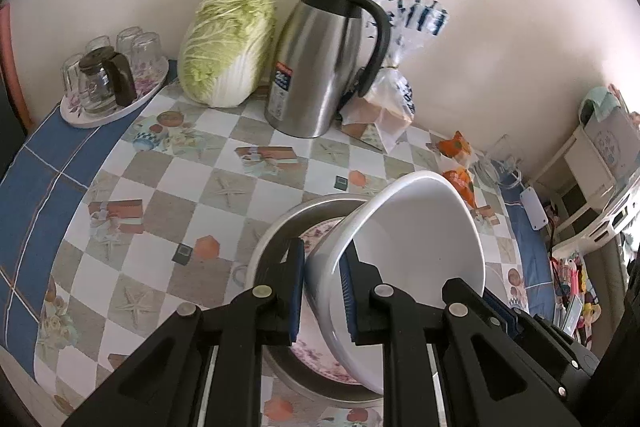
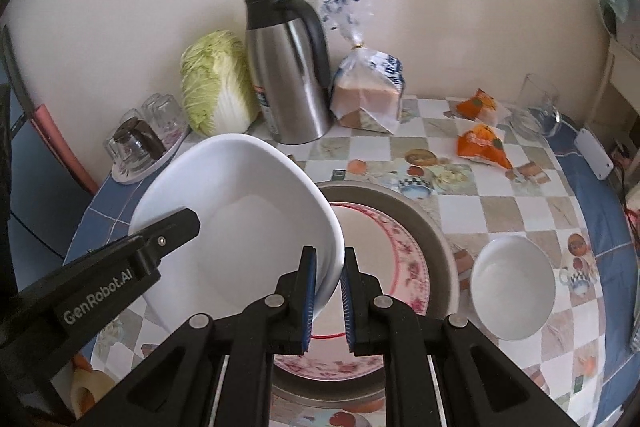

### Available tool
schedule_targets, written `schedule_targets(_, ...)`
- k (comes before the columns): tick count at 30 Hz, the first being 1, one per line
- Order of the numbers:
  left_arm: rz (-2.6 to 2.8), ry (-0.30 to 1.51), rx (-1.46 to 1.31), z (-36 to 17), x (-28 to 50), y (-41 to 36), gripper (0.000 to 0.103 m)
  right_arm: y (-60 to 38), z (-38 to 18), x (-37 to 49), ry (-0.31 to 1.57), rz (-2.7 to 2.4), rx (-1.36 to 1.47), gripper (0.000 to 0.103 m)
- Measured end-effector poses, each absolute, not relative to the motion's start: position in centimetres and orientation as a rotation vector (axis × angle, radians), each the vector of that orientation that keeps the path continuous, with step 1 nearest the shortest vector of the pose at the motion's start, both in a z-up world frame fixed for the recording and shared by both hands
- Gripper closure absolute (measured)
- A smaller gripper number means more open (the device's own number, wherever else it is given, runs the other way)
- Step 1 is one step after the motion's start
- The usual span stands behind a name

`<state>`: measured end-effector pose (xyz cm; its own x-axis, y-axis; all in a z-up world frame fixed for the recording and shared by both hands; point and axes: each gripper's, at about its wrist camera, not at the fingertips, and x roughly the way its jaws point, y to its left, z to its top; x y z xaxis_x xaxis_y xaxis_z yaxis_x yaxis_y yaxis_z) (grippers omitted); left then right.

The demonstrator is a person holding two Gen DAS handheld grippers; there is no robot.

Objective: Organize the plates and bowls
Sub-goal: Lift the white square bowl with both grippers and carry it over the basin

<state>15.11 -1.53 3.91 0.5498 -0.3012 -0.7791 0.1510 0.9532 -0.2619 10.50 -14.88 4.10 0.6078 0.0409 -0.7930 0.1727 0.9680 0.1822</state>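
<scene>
Both grippers hold one large white bowl (image 1: 424,239), tilted above a floral plate (image 2: 384,251) that lies in a grey metal pan (image 2: 436,227). My left gripper (image 1: 322,293) is shut on the bowl's left rim. My right gripper (image 2: 328,301) is shut on the bowl's right rim; the bowl shows at left in the right wrist view (image 2: 240,203). The left gripper's arm (image 2: 120,267) crosses that view at lower left. A smaller white bowl (image 2: 512,291) sits on the tablecloth right of the pan.
At the back wall stand a steel thermos jug (image 1: 320,67), a napa cabbage (image 1: 228,47), a bag of bread (image 2: 368,95) and a tray of upturned glasses (image 1: 112,83). Orange snack packets (image 2: 480,135), a glass mug (image 2: 536,107) and a white device (image 2: 596,155) lie at right.
</scene>
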Motion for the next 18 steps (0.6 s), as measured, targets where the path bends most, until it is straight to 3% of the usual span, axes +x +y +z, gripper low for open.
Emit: schedule_targets(18, -0.274, 0.977, -0.074, 2.8, 15.5, -5.5, 0.085, -19.0, 3.0, 9.7, 0.911, -0.085, 0.353, 0.090)
